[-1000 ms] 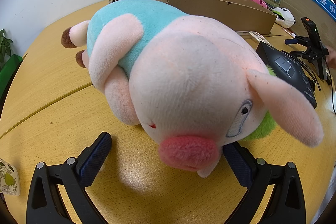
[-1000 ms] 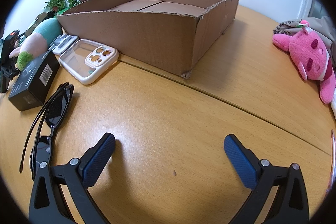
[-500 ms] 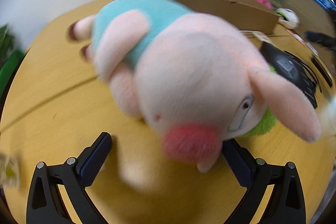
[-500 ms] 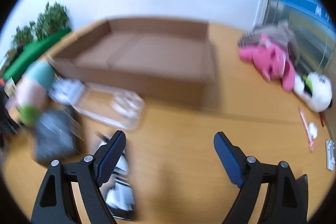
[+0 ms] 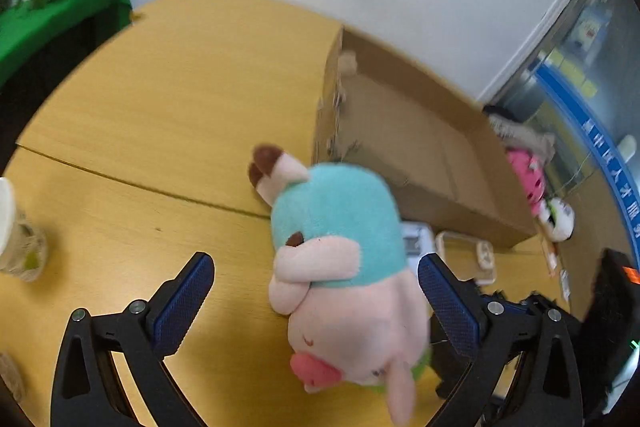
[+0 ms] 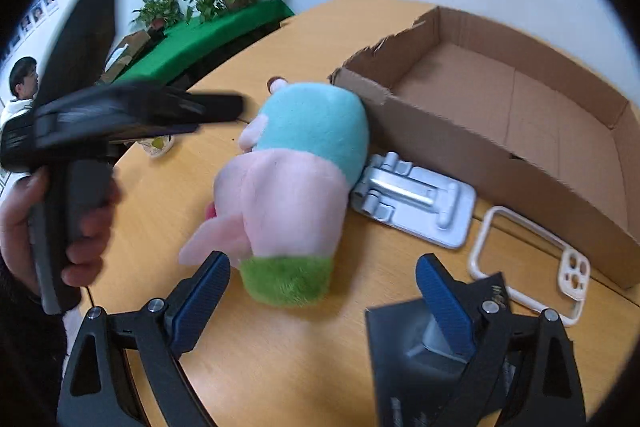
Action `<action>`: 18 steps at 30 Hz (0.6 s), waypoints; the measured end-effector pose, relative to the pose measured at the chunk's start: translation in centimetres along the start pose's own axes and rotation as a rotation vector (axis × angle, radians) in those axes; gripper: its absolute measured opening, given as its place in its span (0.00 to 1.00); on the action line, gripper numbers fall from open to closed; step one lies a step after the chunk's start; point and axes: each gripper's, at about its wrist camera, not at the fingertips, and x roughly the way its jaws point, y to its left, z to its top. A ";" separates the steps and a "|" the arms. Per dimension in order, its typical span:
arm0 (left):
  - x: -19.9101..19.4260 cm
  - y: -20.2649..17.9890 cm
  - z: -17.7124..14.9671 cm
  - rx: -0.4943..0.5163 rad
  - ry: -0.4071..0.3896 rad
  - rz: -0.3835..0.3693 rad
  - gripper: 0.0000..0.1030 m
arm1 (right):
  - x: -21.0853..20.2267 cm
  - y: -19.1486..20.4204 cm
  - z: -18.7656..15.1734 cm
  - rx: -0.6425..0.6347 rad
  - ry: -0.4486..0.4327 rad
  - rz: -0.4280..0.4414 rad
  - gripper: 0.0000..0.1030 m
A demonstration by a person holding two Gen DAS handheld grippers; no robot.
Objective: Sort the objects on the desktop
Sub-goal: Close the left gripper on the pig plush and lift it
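Note:
A plush pig [image 5: 340, 267] with a teal body, pink head and green tuft lies on the wooden table, its brown-tipped feet toward the cardboard box [image 5: 420, 147]. My left gripper [image 5: 316, 295] hovers open over it, with the pig's head close to the right pad and untouched. In the right wrist view the same pig [image 6: 296, 179] lies just ahead of my right gripper [image 6: 324, 297], whose jaws are opening. Only the green tuft reaches toward the gap and no pad touches it. A hand [image 6: 60, 219] holds the blurred left gripper at the left.
The open cardboard box [image 6: 500, 99] stands behind the pig. A silver phone stand [image 6: 416, 195], a white phone case [image 6: 532, 259] and a black box [image 6: 408, 347] lie by my right fingers. A paper cup [image 5: 16, 231] stands far left. Pink and white plush toys [image 5: 528, 175] lie beyond the box.
The left gripper has pulled back, risen and rolled, so the pig looks smaller and turned. The right gripper has swung left from the bare table by the sunglasses to the pig.

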 end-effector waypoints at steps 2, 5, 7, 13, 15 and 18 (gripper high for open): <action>2.6 -0.2 0.1 -0.002 0.076 -0.019 0.97 | 0.8 0.4 0.2 -0.012 0.010 0.002 0.92; 3.5 -0.9 -0.3 0.017 0.072 -0.112 0.84 | 2.3 0.3 0.1 -0.020 0.036 -0.014 0.91; 3.4 -1.1 -0.7 0.018 0.059 -0.111 0.79 | 3.4 -0.1 -0.1 0.007 0.061 0.034 0.90; 2.2 -2.2 -1.3 0.027 0.031 -0.098 0.69 | 4.4 0.9 -0.6 -0.016 0.081 0.091 0.65; 1.1 -2.6 -0.7 0.030 0.003 -0.100 0.65 | 3.8 0.6 -0.7 0.010 0.066 0.134 0.63; -1.2 -4.2 0.9 0.060 -0.062 -0.125 0.64 | 1.1 0.3 0.0 0.009 -0.008 0.137 0.62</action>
